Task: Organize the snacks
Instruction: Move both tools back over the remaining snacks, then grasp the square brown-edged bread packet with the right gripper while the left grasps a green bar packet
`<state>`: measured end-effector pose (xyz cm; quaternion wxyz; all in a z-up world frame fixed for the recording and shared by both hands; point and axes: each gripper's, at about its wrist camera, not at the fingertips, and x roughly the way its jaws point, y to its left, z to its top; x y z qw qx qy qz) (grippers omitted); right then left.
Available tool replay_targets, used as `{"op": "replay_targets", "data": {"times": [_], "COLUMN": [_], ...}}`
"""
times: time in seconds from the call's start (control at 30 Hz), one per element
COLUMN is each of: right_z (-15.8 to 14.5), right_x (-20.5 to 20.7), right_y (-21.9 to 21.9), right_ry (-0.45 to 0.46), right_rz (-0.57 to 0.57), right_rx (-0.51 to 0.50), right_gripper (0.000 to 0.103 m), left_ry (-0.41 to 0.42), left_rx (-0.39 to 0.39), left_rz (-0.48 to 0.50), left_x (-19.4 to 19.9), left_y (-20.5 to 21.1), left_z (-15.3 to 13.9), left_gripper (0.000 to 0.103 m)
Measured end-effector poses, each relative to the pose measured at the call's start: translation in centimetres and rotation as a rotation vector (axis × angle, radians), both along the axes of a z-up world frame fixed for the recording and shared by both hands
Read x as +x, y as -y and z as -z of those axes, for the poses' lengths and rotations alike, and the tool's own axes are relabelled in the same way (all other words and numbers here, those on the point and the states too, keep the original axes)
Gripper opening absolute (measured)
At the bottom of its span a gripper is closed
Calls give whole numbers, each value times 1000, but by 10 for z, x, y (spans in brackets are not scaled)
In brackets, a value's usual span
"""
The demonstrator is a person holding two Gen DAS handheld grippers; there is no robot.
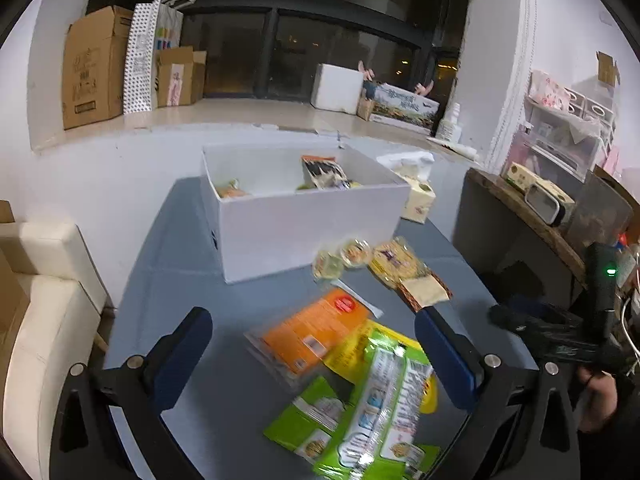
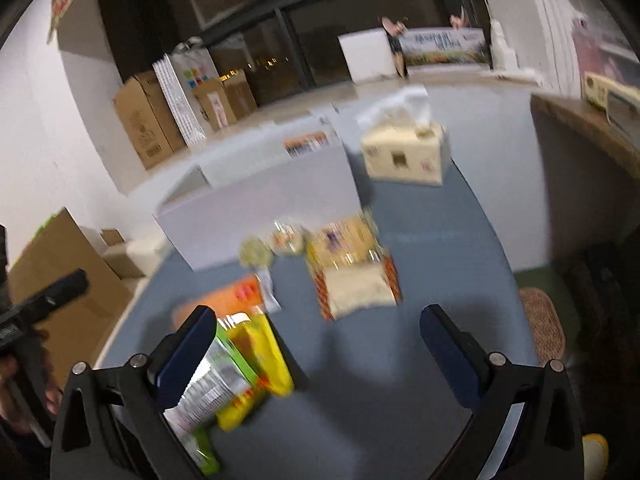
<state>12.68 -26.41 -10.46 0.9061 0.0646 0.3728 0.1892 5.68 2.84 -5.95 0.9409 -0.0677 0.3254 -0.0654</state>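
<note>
Snack sorting under way, both grippers spread and empty.

Left gripper (image 1: 312,344) hovers over the green packet (image 1: 360,412) and orange packet (image 1: 316,336) at the table's (image 1: 180,280) near edge; right gripper (image 2: 316,336) beside them. Probably next: clamp one, carry to the white box (image 1: 304,216) at the far edge. Labels blurred, box contents partly hidden.

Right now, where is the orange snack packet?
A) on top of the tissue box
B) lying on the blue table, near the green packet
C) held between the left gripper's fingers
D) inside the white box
B: the orange snack packet lies flat on the blue table, overlapping the green packet, in front of the white box.
</note>
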Motion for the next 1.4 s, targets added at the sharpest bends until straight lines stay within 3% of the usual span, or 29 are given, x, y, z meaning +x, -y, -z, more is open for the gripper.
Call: {"op": "replay_targets", "data": {"times": [0.13, 0.5, 0.93, 1.0, 1.07, 1.1, 1.23, 1.4], "right_z": [15, 57, 75, 76, 73, 70, 62, 57], "right_x": [13, 95, 128, 129, 126, 121, 115, 103], "right_y": [-8, -37, -49, -52, -58, -62, -61, -51], "right_ry": [-19, -107, -177, -171, -146, -132, -129, -120], "right_rz": [-20, -50, -67, -57, -63, -64, -74, -75], "right_rx": [-91, -248, -309, -340, -353, -373, -343, -330], "right_gripper": [103, 103, 103, 99, 77, 72, 62, 61], "left_ry": [-31, -80, -101, -105, -109, -108, -105, -109], "left_rx": [-1, 23, 15, 16, 22, 21, 30, 36], "left_rz": [26, 82, 111, 110, 107, 108, 121, 133], "left_x": [-1, -5, -2, -1, 0, -1, -2, -1], "left_y": [7, 18, 23, 23, 24, 24, 27, 31], "left_z": [9, 27, 35, 36, 36, 36, 35, 36], "left_gripper": [103, 103, 103, 103, 103, 103, 103, 103]}}
